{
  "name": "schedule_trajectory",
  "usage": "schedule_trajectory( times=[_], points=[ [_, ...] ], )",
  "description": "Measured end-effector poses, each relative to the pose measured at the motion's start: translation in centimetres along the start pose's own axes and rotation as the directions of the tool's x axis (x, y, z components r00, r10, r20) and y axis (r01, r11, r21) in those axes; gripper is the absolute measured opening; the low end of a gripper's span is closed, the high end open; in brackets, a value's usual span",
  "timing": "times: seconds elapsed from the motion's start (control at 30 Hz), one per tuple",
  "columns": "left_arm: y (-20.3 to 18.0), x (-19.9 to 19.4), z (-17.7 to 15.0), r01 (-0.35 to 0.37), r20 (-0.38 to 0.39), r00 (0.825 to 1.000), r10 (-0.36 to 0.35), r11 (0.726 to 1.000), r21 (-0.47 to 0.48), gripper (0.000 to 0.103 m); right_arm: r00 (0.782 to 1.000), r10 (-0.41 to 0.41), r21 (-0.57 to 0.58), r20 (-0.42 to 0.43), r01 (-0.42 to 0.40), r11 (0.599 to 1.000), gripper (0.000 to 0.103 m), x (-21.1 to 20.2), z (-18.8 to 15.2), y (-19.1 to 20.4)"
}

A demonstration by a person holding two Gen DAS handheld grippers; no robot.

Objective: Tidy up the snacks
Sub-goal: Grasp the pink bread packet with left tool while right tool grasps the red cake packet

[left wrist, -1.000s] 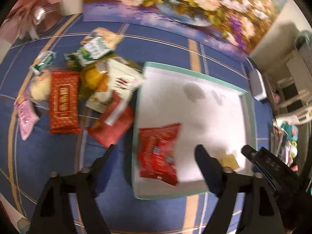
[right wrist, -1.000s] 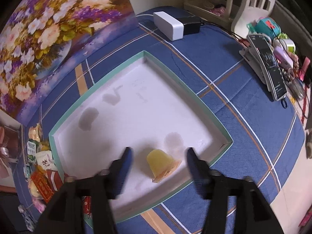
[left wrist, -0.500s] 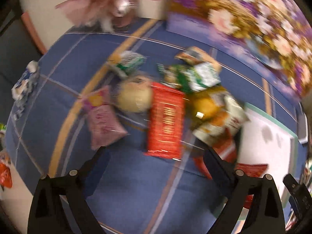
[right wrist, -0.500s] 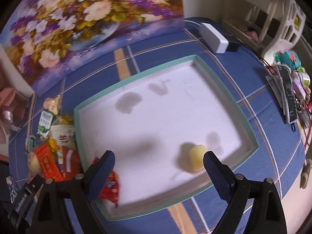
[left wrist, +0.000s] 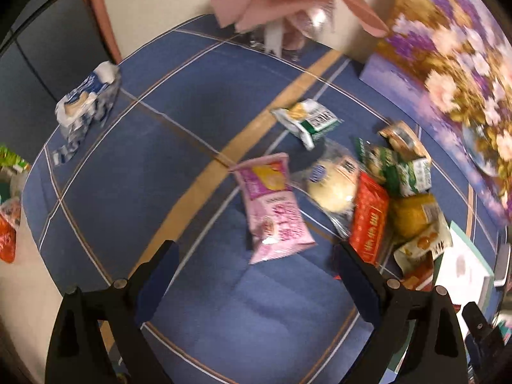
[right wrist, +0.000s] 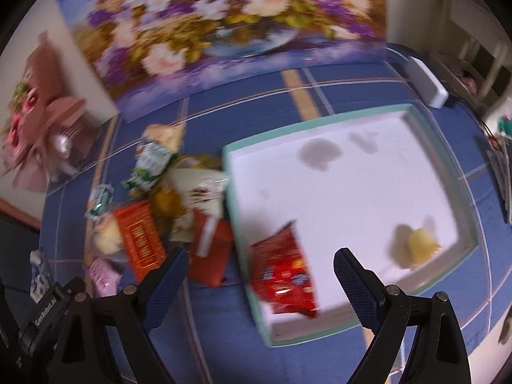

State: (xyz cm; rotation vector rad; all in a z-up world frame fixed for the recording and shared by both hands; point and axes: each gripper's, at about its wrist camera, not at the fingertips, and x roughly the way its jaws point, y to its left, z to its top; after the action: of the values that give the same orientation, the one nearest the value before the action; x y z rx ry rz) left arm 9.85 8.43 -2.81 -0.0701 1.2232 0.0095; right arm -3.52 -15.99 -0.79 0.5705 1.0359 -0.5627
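Right now the left gripper (left wrist: pixel 256 273) hangs over the blue tablecloth (left wrist: pixel 153 166) with its jaws spread wide and nothing between them; they have just been opening. Nearest ahead of it lies a pink packet (left wrist: pixel 275 214), slightly apart from the main heap. It looks light, crinkly and slick, a soft pouch that will buckle, so I'd pinch it across the flat middle or by a sealed end rather than a corner. Behind it sit a pale round bun in clear wrap (left wrist: pixel 332 185), which will squash easily, and a flat red packet (left wrist: pixel 368 220), with green and yellow bags piled toward the painting.

The right gripper (right wrist: pixel 259 270) is also spread and empty, jaws lately widened, hovering above the near left corner of the white tray (right wrist: pixel 361 112). A red bag (right wrist: pixel 284 275) lies inside that corner, and a small yellow jelly cup (right wrist: pixel 419 246) rests near the right wall. Most snacks are still outside, beside the tray's left edge.
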Motion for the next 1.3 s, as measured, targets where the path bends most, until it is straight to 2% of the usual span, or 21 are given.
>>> schedule_trajectory(
  times=[0.13, 0.23, 0.53, 0.7, 0.93, 1.07, 1.3],
  points=[
    [1.4, 0.1, 0.3, 0.005, -0.004, 1.0, -0.005, 0.999, -0.045, 0.097, 0.997, 0.078, -0.06, -0.012, -0.079, 0.995, 0.094, 0.3, -0.4, 2.6],
    [2.0, 0.3, 0.5, 0.012, -0.012, 1.0, -0.013, 0.998, -0.06, 0.097, 0.995, 0.103, -0.076, -0.016, -0.104, 0.992, 0.094, 0.6, -0.7, 3.7],
    [1.3, 2.2, 1.6, 0.052, -0.056, 0.997, -0.055, 0.997, -0.065, 0.097, 0.988, 0.132, -0.006, -0.082, -0.133, 0.991, 0.092, 4.0, -0.6, 3.1],
    [0.7, 4.0, 2.4, 0.062, -0.075, 0.995, -0.066, 0.997, -0.055, 0.097, 0.987, 0.129, -0.001, -0.099, -0.13, 0.992, 0.08, 5.3, -0.5, 3.2],
    [0.1, 6.4, 3.1, 0.07, -0.095, 0.993, -0.074, 0.996, -0.048, 0.097, 0.984, 0.126, 0.005, -0.123, -0.127, 0.992, 0.079, 7.2, -0.6, 3.4],
    [0.2, 7.2, 3.2, 0.084, -0.097, 0.991, -0.089, 0.995, -0.054, 0.097, 0.99, 0.097, -0.019, -0.103, -0.1, 0.995, 0.078, 7.5, -0.3, 4.0],
    [0.3, 7.4, 3.4, 0.095, -0.088, 0.991, -0.1, 0.994, -0.054, 0.097, 0.994, 0.056, -0.043, -0.09, -0.06, 0.997, 0.069, 8.0, 0.2, 4.4]
  ],
)
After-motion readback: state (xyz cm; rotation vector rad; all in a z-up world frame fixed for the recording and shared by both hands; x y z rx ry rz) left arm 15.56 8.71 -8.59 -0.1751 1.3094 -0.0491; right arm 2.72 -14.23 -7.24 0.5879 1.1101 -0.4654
